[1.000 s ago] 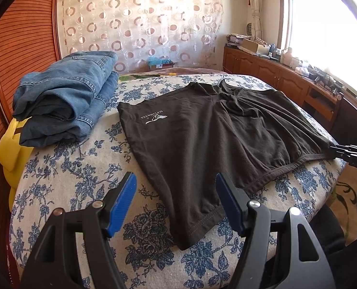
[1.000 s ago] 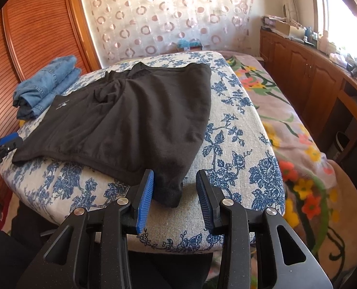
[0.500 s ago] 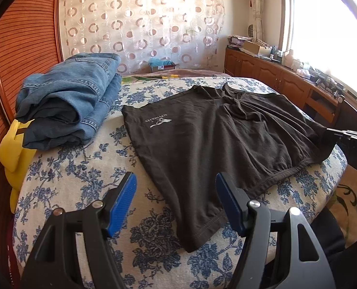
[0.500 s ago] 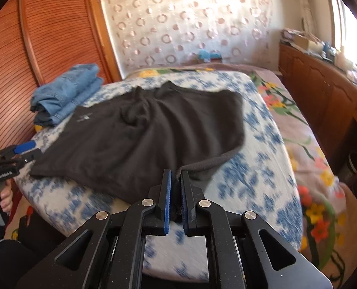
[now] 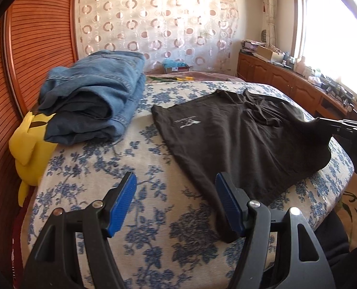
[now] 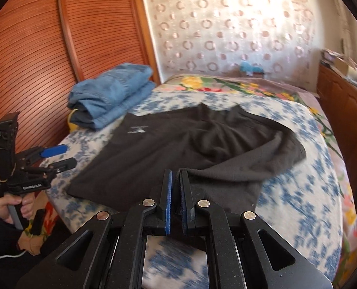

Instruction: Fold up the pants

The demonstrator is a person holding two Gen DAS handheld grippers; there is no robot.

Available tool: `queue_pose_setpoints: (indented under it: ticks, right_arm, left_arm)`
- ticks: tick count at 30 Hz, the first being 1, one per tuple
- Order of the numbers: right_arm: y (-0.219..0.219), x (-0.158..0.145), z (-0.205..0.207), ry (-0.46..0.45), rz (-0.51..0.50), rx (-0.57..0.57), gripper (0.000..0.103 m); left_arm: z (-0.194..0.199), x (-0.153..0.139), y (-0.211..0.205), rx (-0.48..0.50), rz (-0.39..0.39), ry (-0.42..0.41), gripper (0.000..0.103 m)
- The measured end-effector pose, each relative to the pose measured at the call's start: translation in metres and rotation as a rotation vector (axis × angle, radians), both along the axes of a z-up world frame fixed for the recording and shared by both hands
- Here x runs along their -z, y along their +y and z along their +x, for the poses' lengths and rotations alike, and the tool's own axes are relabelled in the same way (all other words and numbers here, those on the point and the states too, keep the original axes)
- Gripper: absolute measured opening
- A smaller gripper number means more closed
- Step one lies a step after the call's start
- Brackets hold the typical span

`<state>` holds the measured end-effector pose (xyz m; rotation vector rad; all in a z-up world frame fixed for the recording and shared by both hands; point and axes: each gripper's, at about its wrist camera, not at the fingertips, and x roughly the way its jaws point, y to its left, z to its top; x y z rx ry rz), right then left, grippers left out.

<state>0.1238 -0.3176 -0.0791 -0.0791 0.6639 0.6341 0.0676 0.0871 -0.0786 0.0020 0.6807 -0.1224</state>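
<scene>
Two claws at the black pants (image 5: pixel 238 144), spread on the floral bed (image 5: pixel 94 168): right claw (image 6: pixel 174 201) clamped on one near corner, lifted for folding across; left claw (image 5: pixel 176 204) wide apart, poised just short of the other near corner. Folded jeans (image 5: pixel 91 103) well aside.

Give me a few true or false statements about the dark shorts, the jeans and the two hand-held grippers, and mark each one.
1. The right hand-held gripper is shut on a corner of the dark shorts. True.
2. The left hand-held gripper grips the shorts. False: it is open, holding nothing.
3. The folded jeans lie on top of the shorts. False: they sit apart, beside them on the floral cover.
4. A white logo shows on the shorts. True.
</scene>
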Motion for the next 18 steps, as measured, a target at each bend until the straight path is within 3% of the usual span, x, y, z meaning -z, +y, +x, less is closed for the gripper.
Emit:
queue_pose_setpoints:
  ticks: [18]
  right_arm:
    - [0.108, 0.003, -0.013, 0.023, -0.026, -0.224, 0.004]
  left_arm:
    - [-0.009, 0.001, 0.042, -0.082, -0.02, -0.014, 0.068]
